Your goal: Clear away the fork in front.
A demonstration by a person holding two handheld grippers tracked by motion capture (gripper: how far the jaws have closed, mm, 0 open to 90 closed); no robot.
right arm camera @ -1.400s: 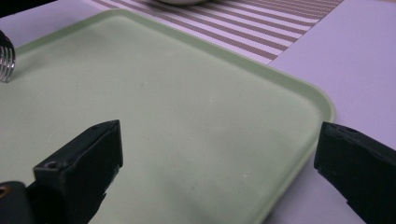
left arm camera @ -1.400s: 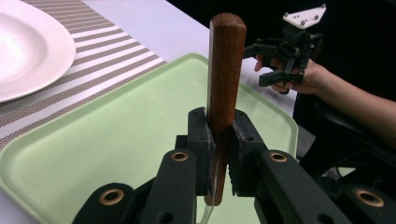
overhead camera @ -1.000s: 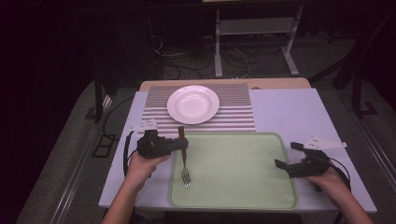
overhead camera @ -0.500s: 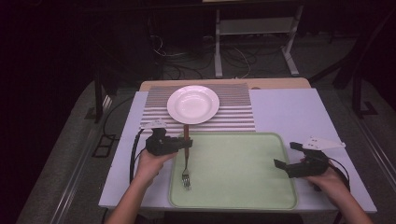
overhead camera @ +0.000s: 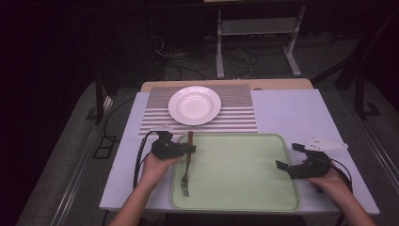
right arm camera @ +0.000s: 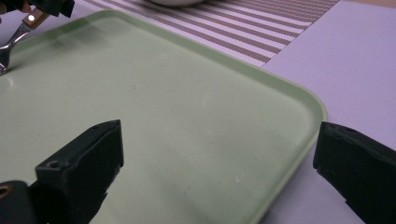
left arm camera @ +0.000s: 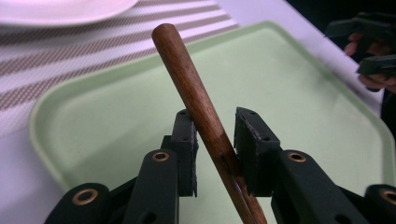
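From above, a white desk [overhead camera: 291,113] carries a striped placemat [overhead camera: 235,120] at its far side with a white plate [overhead camera: 194,104] on it, and a pale green tray [overhead camera: 244,169] nearer the person. The left gripper [overhead camera: 186,149] sits at the tray's far left corner, across a fork [overhead camera: 186,165] whose tines point toward the person.

The left gripper view gives what the high view cannot: the fork's brown wooden handle [left arm camera: 196,93] rises tilted between the two fingers [left arm camera: 186,140], touching the right one low down, with a narrow gap showing against the left one higher up. The fingers are nearly closed around the handle; whether they truly clamp it cannot be told.

The right gripper [overhead camera: 288,157] hovers at the tray's right edge, held in the right hand [overhead camera: 331,181]. In the right gripper view its fingers [right arm camera: 84,163] stand wide apart and hold nothing, the tray's near right corner [right arm camera: 308,112] between them, and the fork's metal neck [right arm camera: 16,37] shows far off at top left.
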